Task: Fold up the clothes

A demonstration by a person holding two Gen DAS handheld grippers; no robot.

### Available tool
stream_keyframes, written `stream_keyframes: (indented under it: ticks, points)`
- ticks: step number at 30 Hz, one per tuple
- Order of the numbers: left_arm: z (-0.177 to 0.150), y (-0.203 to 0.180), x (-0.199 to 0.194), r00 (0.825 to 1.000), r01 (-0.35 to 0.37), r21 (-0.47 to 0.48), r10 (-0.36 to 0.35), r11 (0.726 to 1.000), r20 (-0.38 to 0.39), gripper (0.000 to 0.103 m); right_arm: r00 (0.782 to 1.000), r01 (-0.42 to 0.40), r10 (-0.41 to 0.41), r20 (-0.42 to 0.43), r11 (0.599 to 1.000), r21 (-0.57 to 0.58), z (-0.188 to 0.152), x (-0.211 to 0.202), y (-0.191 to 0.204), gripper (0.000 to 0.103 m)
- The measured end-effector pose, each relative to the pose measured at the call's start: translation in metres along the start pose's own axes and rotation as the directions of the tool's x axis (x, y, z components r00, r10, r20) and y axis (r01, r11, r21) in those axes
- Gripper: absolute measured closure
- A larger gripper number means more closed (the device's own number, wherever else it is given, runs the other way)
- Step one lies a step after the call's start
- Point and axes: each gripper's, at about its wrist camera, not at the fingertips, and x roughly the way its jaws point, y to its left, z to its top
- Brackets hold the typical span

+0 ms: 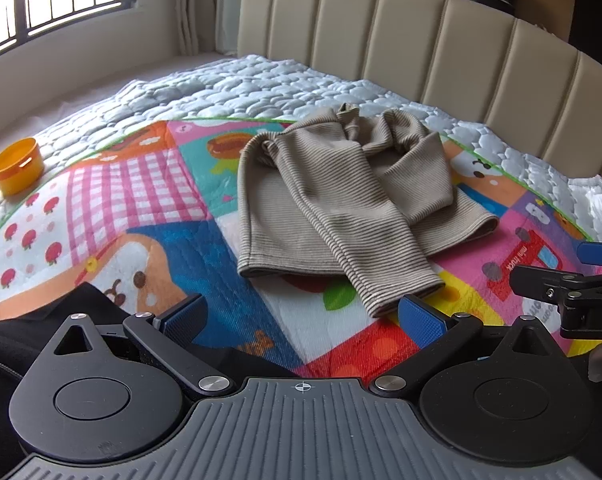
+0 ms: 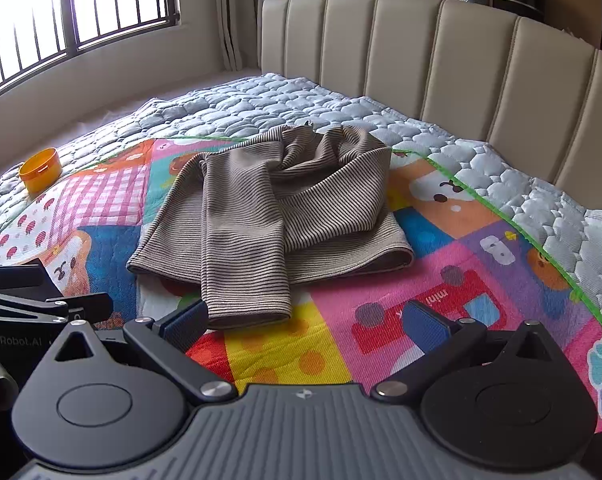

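Left view: my left gripper (image 1: pixel 301 316) is spread wide and empty; the striped top (image 1: pixel 333 200) lies on the play mat (image 1: pixel 141 208). Right view: right gripper (image 2: pixel 305 324) likewise spread. Soft, light knit; I'd pinch the near sleeve cuff (image 2: pixel 249 312).

A brown-and-tan striped long-sleeved top (image 1: pixel 325 196) lies partly folded on the colourful play mat (image 1: pixel 141 200), both sleeves drawn across its body, collar bunched at the far end, hem nearest.
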Motion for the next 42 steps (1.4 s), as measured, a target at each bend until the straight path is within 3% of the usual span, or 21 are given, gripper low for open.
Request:
stream_keyframes:
  ticks: [6,10,14,17,20,24,28,30,34,37,40,42]
  points:
    - [0.001,0.002,0.000,1.000,0.009,-0.010,-0.009,1.000,-0.017,0.000,1.000,-0.005,0.005,-0.011,1.000,0.002,0.001,0.000,0.000,0.000]
    - [0.007,0.005,0.007,0.996,0.042,-0.027,-0.044,0.999,-0.073,0.000,0.996,-0.057,0.060,-0.071,0.998,0.033,0.008,0.006,-0.006,0.000]
    - [0.028,0.009,0.020,0.991,0.080,-0.027,-0.083,0.996,-0.108,0.000,0.982,-0.109,0.123,-0.147,0.989,0.099,0.021,0.026,-0.019,0.000]
    - [0.050,0.008,0.033,0.992,0.088,0.018,-0.086,0.996,-0.096,0.000,0.979,-0.074,0.093,-0.182,0.991,0.109,0.033,0.051,-0.028,0.000]
    - [0.075,0.009,0.065,0.987,0.102,0.043,-0.095,0.994,-0.131,0.000,0.970,-0.059,0.090,-0.226,0.988,0.141,0.044,0.084,-0.040,0.000]
    - [0.095,0.022,0.124,0.971,0.095,-0.015,-0.095,0.995,-0.218,0.000,0.967,-0.077,0.110,-0.230,0.986,0.149,0.063,0.126,-0.056,0.000]
    - [0.104,0.034,0.168,0.968,0.088,-0.037,-0.094,0.995,-0.232,0.000,0.986,-0.098,0.119,-0.115,0.980,0.174,0.084,0.165,-0.079,0.000]
    - [0.105,0.041,0.187,0.965,0.087,-0.050,-0.097,0.995,-0.246,0.000,0.989,-0.102,0.125,-0.079,0.965,0.240,0.089,0.192,-0.098,0.000]
    - [0.096,0.054,0.213,0.940,0.099,-0.109,-0.129,0.989,-0.315,0.000,0.977,-0.099,0.162,-0.141,0.924,0.370,0.078,0.242,-0.125,0.000]
    - [0.094,0.052,0.216,0.939,0.102,-0.085,-0.124,0.991,-0.321,0.000,0.972,-0.097,0.159,-0.172,0.942,0.321,0.077,0.247,-0.120,0.000]
    - [0.094,0.056,0.221,0.932,0.088,-0.141,-0.131,0.986,-0.338,0.000,0.969,-0.079,0.143,-0.202,0.951,0.298,0.078,0.249,-0.115,0.000]
    - [0.096,0.058,0.222,0.929,0.086,-0.159,-0.137,0.984,-0.344,0.000,0.967,-0.072,0.123,-0.223,0.972,0.225,0.078,0.249,-0.106,0.000]
